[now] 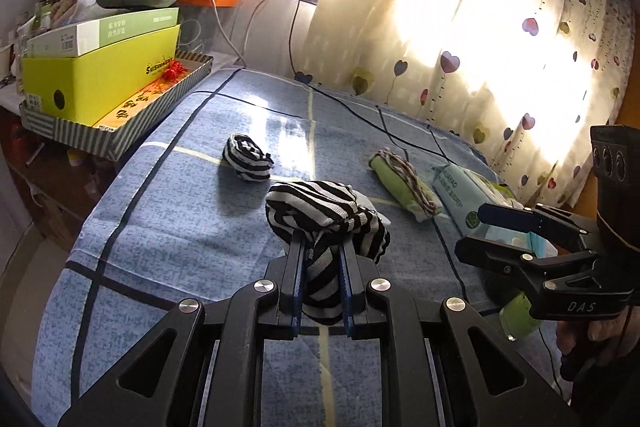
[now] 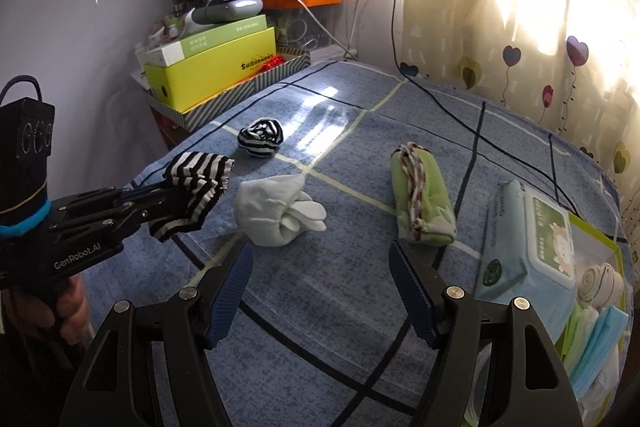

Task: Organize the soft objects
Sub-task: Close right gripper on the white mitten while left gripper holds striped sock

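Pinching a floppy striped knit sock (image 1: 320, 227), my left gripper (image 1: 322, 251) holds it. Right gripper (image 2: 322, 267) spread; bunched white sock (image 2: 276, 213) just ahead.

Sunlit heart-print curtain (image 1: 500, 39), blue plaid bedsheet (image 2: 340, 287), cluttered side shelf with yellow box (image 1: 100, 79), pale grey wall (image 2: 80, 7)

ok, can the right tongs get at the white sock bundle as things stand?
Probably yes. The right tongs are open and empty, the white sock bundle lies just ahead on the blue bedsheet, nothing between.
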Available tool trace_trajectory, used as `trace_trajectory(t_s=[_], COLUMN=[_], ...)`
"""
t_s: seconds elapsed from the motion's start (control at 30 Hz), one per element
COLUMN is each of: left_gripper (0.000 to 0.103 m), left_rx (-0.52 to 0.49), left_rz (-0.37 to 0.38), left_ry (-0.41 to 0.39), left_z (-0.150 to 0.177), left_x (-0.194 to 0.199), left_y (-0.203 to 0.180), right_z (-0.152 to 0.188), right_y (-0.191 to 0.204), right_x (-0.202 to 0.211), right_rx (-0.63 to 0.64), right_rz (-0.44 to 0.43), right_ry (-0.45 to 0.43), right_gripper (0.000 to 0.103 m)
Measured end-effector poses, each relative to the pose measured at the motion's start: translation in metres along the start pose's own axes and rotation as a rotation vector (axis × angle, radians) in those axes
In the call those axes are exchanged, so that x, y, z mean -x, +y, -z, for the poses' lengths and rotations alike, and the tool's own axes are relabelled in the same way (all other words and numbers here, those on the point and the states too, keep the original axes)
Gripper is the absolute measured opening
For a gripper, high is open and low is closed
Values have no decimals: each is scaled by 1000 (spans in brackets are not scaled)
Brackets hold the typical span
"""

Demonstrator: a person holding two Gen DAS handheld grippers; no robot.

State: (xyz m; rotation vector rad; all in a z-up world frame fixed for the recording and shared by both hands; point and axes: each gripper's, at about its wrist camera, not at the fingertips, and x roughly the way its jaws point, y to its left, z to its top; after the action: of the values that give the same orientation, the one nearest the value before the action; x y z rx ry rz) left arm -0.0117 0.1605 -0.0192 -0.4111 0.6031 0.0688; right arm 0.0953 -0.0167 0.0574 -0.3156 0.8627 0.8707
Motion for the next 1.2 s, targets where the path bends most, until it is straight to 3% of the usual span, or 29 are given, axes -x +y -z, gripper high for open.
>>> trace_trajectory(t_s=[0.33, 0.73, 0.8, 0.83, 0.97, 1.2], left_gripper=[16, 16, 16, 16, 16, 16], left_rx=[91, 118, 118, 117, 111, 98], left_rz=[-16, -21, -23, -23, -25, -39], left_ry=[-18, 10, 16, 17, 25, 13], left_z=[-1, 0, 0, 1, 0, -1], left_x=[-2, -13, -15, -15, -15, -7], left_y=[34, 38, 37, 36, 32, 25], right_z=[-19, -26, -24, -23, -21, -20], right_y=[17, 16, 16, 16, 15, 14], right_x=[-47, -95, -97, -98, -93, -70], right_rx=[10, -58, -62, -59, -47, -44], right_rz=[-41, -82, -93, -100, -104, -119], right_ry=[52, 119, 119, 121, 112, 58], right_gripper=[71, 71, 65, 53, 37, 35])
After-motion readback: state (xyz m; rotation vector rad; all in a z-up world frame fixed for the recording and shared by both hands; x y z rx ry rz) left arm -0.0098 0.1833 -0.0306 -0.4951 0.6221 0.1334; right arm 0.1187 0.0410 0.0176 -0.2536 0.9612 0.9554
